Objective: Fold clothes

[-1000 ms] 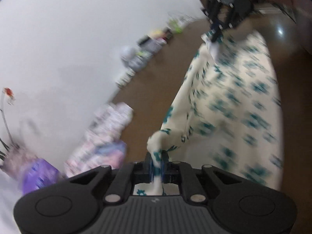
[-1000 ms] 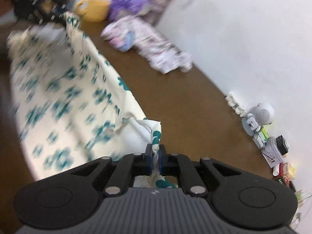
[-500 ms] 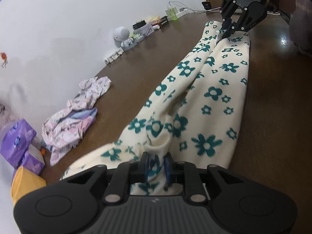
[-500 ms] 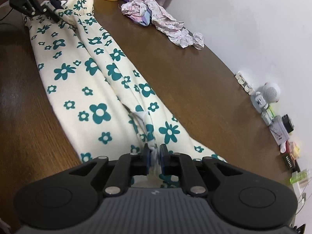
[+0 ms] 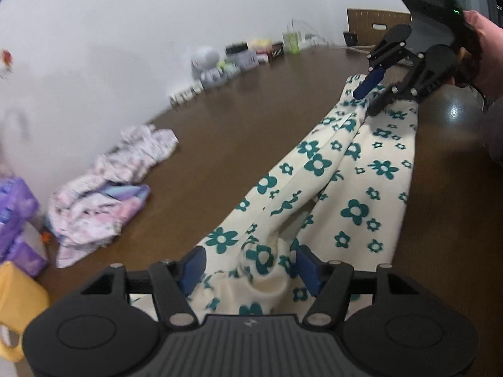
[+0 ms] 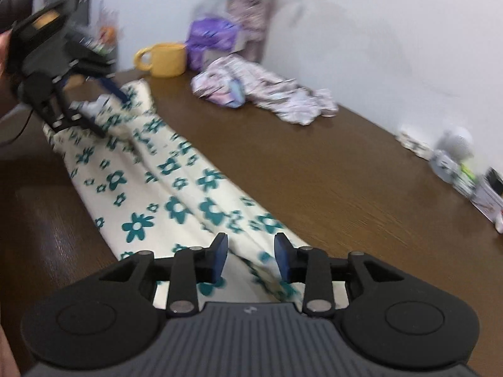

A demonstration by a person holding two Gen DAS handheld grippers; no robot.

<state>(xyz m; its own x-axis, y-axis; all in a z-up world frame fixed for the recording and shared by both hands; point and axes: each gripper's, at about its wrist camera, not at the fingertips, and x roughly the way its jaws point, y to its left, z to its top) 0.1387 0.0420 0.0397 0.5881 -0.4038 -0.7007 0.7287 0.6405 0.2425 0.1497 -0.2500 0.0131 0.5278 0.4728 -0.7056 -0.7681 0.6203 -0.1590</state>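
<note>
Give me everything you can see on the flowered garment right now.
The flowered garment is cream, soft-looking cloth printed with teal flowers, lying as a long strip on the brown table, with lengthwise folds and one loose ridge near the middle. The left gripper stands at one end, the right gripper at the other; both sets of jaws are opening, cloth between them but the pads no longer pressing. The crumpled pink garment lies apart.

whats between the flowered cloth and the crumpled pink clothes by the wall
Only bare brown table separates the flowered cloth from the crumpled pink clothes. Both wrist views show it.
</note>
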